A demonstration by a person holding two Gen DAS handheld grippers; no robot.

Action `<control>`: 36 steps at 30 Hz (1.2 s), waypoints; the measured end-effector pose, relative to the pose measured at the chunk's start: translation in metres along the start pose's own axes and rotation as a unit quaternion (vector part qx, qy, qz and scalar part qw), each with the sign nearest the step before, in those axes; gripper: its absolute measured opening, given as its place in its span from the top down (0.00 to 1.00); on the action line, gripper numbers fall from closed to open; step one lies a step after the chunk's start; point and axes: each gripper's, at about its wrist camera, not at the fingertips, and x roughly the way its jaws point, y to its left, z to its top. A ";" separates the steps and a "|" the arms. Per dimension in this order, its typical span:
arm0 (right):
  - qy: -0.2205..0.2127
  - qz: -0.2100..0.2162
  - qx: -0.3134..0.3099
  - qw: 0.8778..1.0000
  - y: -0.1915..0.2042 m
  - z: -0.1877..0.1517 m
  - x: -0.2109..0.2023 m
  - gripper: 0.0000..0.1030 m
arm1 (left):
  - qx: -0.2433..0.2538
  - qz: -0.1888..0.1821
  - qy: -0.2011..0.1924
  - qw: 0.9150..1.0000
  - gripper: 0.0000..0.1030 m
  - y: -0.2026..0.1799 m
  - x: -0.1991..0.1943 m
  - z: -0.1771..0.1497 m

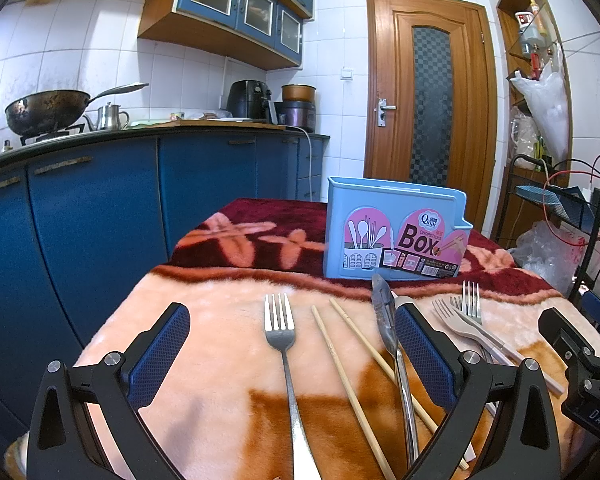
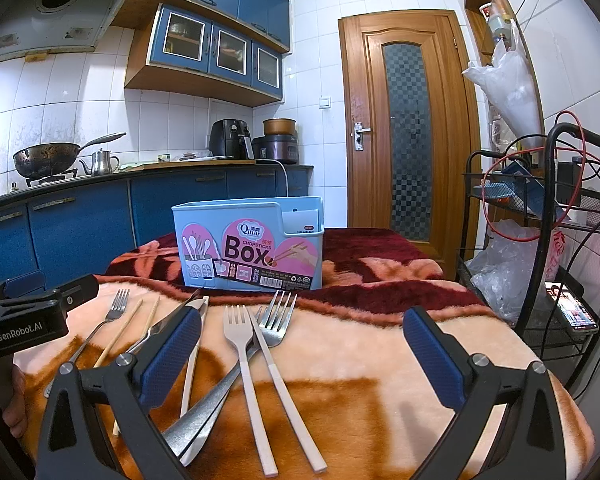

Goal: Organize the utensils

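Nearest us, our left gripper [image 1: 292, 344] hovers low over the fleecy blanket [image 1: 220, 320], fingers spread wide and empty; our right gripper [image 2: 302, 350] does likewise, holding nothing. Behind the utensils stands the blue chopsticks box [image 2: 248, 246], upright on the blanket. In front of the box lie a metal fork [image 1: 282, 340], two wooden chopsticks [image 1: 340, 356], a steel knife [image 1: 384, 312], two pale forks [image 2: 240, 344] and another metal fork [image 2: 276, 320].
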 end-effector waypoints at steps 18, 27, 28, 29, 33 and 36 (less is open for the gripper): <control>0.055 0.018 0.016 0.998 -0.011 0.011 0.012 0.00 | 0.025 0.017 0.032 0.999 0.01 -0.003 0.006 0.002; 0.165 0.045 0.007 0.985 -0.026 0.024 0.037 0.00 | 0.068 0.028 0.125 0.989 0.01 0.000 0.024 0.010; 0.176 0.046 0.003 0.983 -0.027 0.025 0.040 0.00 | 0.066 0.025 0.137 0.988 0.01 0.002 0.027 0.011; 0.184 0.048 0.002 0.982 -0.028 0.026 0.042 0.00 | 0.064 0.022 0.150 0.986 0.01 0.004 0.030 0.012; 0.244 0.069 -0.006 0.967 -0.030 0.030 0.055 0.00 | 0.049 0.022 0.205 0.977 0.01 0.014 0.045 0.016; 0.284 0.089 -0.009 0.955 -0.030 0.032 0.064 0.05 | 0.047 0.015 0.244 0.969 0.01 0.018 0.054 0.016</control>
